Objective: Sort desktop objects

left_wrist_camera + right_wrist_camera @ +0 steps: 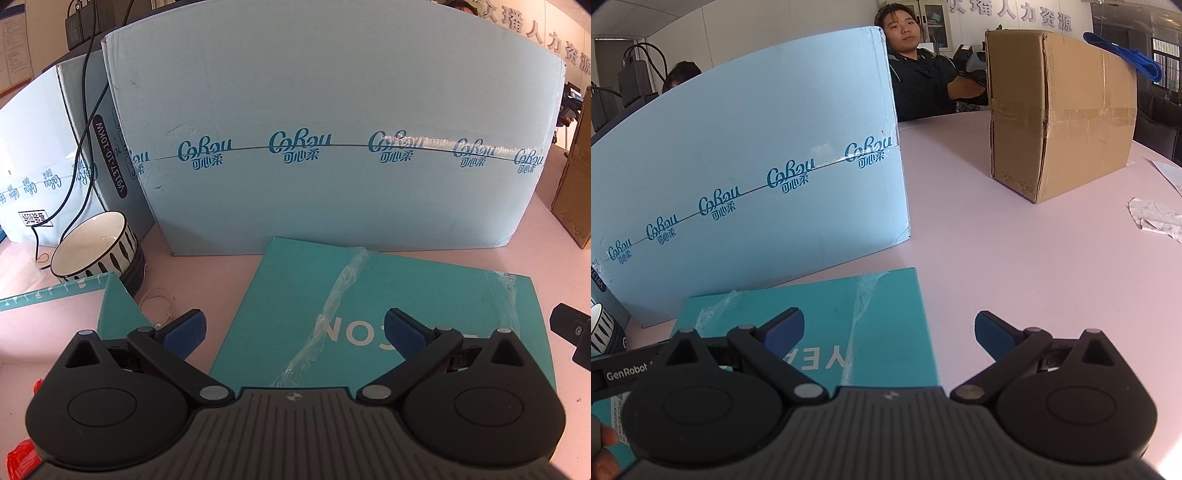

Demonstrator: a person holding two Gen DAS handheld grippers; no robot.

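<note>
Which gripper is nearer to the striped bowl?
Left. The left gripper has the striped bowl close ahead on its left; from the right gripper it sits at the far left edge.

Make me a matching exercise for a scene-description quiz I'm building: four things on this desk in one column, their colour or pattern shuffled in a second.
Things:
1. bowl
2. flat box
3. taped carton
4. tall carton with printed logos

Descriptions:
A. plain brown
B. teal
C. pale blue
D. white with dark stripes

Pairs: 1-D, 2-B, 3-A, 4-C
</note>
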